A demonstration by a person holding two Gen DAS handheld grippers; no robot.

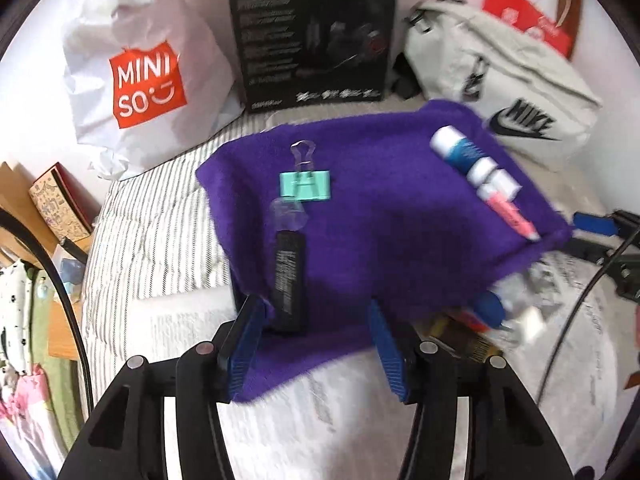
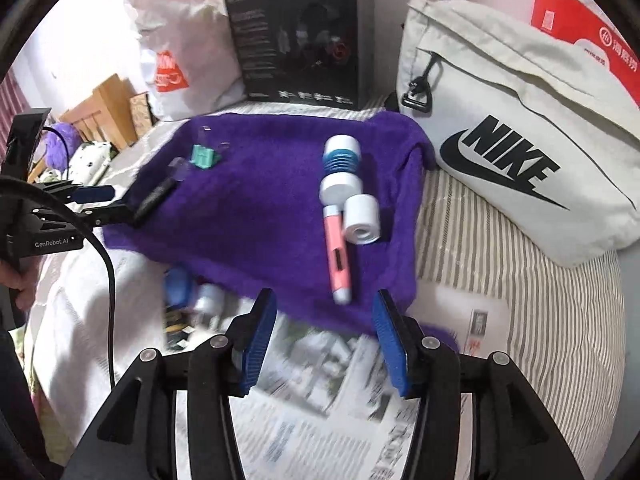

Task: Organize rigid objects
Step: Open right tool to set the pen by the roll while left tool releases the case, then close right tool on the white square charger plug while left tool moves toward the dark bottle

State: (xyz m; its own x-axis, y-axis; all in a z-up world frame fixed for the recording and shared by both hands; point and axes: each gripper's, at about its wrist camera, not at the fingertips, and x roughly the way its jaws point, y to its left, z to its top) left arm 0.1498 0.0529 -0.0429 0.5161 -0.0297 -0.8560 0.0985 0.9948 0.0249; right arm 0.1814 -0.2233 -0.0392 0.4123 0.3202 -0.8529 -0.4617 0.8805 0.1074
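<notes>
A purple towel (image 1: 380,208) lies spread on the bed and carries the objects. On it are a teal binder clip (image 1: 306,184), a black tube with a clear cap (image 1: 289,276), a blue and white glue stick (image 2: 340,160), a white roll (image 2: 362,220) and a pink pen (image 2: 338,252). My left gripper (image 1: 314,308) stands open over the towel's near edge, with the black tube just inside its left finger and not pinched. My right gripper (image 2: 324,298) is open too. The pen's white tip lies on the towel between its fingertips without touching them.
Newspaper (image 2: 320,400) covers the bed in front of the towel, where a blue-capped item (image 2: 178,284) and other small things sit, blurred. Behind stand a white Miniso bag (image 1: 132,80), a black box (image 1: 312,32) and a pale Nike bag (image 2: 520,152). Striped bedding (image 2: 500,260) shows on the right.
</notes>
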